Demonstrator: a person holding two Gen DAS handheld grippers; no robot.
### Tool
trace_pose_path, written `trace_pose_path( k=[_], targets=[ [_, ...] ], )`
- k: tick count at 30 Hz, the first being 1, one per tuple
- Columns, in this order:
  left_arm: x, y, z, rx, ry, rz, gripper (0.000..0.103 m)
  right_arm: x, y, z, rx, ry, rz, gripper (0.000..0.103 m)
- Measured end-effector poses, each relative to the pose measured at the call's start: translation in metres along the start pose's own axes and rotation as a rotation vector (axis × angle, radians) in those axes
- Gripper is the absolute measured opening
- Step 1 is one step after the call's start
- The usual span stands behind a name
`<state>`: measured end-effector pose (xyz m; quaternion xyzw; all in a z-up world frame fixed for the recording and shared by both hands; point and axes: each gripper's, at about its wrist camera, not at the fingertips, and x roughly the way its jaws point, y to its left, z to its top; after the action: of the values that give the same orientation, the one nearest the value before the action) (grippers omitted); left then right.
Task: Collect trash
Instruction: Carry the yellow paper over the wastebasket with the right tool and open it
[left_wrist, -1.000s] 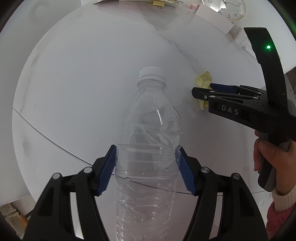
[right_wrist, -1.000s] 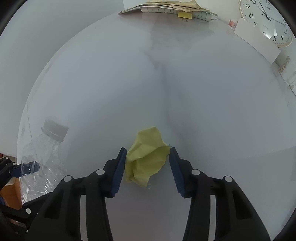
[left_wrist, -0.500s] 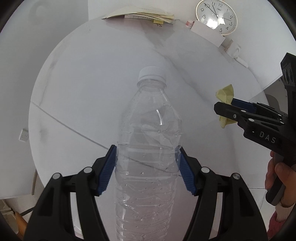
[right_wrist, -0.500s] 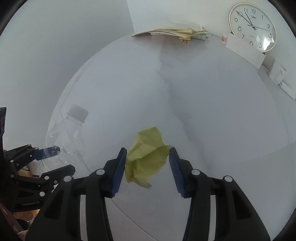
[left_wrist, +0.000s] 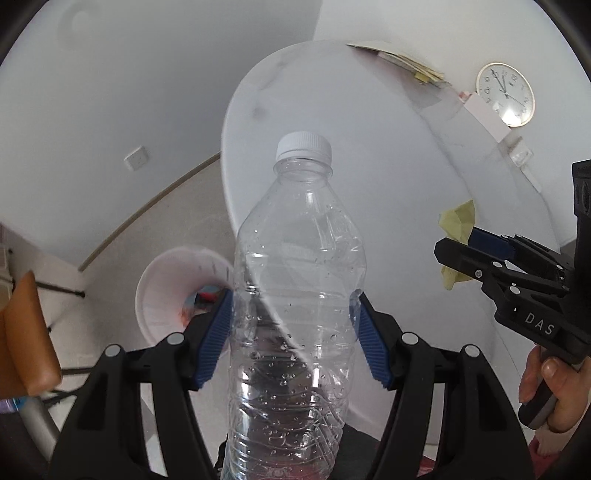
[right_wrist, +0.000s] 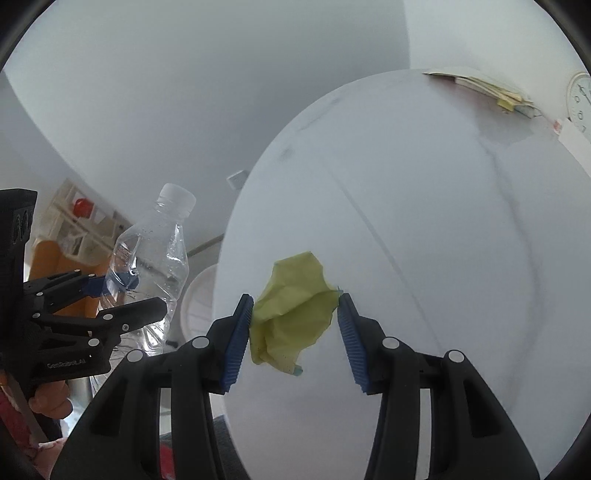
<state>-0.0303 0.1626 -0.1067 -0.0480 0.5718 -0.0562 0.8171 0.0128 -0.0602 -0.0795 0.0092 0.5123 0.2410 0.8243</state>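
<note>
Left wrist: left claw (left_wrist: 295, 328) grips bottle (left_wrist: 295, 306); right claw (right_wrist: 295, 332) grips paper (right_wrist: 291, 317).

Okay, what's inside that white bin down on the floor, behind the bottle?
The white bin is open-topped and shows red and blue scraps at its bottom; what they are is unclear. The plastic bottle and the left gripper holding it cover the bin's right side.

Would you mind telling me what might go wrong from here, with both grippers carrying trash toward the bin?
The left gripper pinches the thin, already dented plastic bottle near mid-body; it might buckle or slip out before reaching the white bin on the floor.

The crumpled yellow paper sits loosely between the right gripper's pads, mostly against the left one, and hangs below them, so it may drop early.
</note>
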Motion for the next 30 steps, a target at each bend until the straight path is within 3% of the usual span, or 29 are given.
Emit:
trace_pose_path(
  k=[5,11,22,30],
  targets=[
    [-0.02,0.056,-0.045,-0.124,0.01,0.064,0.062,0.021,0.059,-0.018,-0.113,0.075,0.074,0.048],
    [-0.027,0.106,-0.06,-0.181,0.007,0.083,0.062,0.051,0.125,-0.022,-0.163,0.127,0.108,0.049],
    [-0.014,0.196,-0.035,0.035,0.026,0.052,0.062,0.131,0.213,0.007,-0.078,0.105,0.01,0.049],
    [0.006,0.252,-0.039,0.023,0.108,0.036,0.062,0.218,0.236,0.003,-0.126,0.235,-0.086,0.049]
  ],
)
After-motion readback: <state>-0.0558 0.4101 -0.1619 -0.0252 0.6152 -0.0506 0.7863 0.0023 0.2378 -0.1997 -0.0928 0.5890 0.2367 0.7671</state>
